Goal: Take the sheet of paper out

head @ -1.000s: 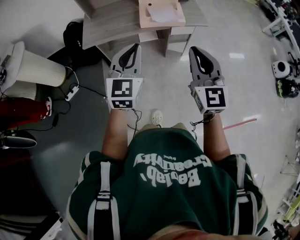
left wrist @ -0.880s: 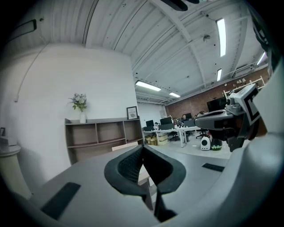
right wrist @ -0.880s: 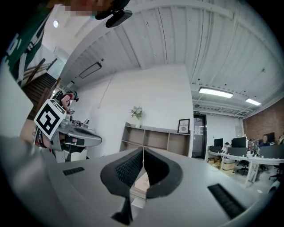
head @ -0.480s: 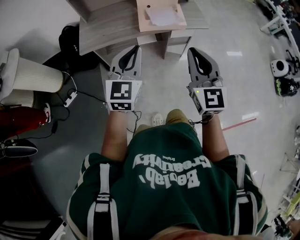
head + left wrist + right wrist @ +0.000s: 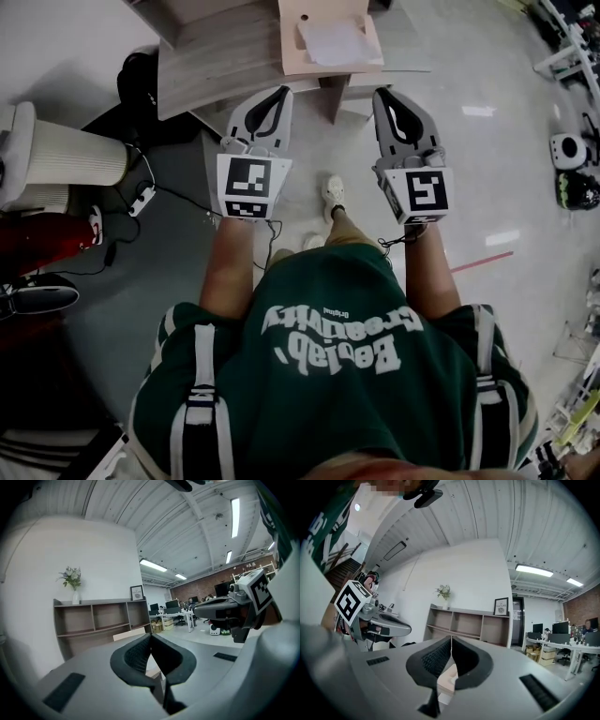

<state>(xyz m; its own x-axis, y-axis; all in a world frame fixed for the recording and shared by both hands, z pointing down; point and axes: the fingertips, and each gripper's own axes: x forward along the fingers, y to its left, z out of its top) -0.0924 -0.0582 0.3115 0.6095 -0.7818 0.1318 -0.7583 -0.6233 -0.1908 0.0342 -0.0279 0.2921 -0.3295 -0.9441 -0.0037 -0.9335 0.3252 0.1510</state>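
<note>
A white sheet of paper (image 5: pixel 331 40) lies in a shallow pinkish box (image 5: pixel 292 42) on a grey wooden table (image 5: pixel 216 56) at the top of the head view. Both grippers are held out in front of the person, level, short of the table's near edge. My left gripper (image 5: pixel 281 93) is shut with nothing in it; its dark pads (image 5: pixel 136 656) meet. My right gripper (image 5: pixel 382 94) is shut and empty too, and the box (image 5: pixel 448 678) shows just below its closed tips (image 5: pixel 451 640).
A white ribbed cylinder (image 5: pixel 66 150), a black bag (image 5: pixel 141 70) and cables with a power strip (image 5: pixel 145 184) lie left of the table. A white device (image 5: pixel 567 150) sits on the floor at right. A wall shelf (image 5: pixel 98 620) stands behind the table.
Both grippers have moved forward towards the table, still shut. The table and box now sit closer to their tips, and the person's foot has stepped forward.
</note>
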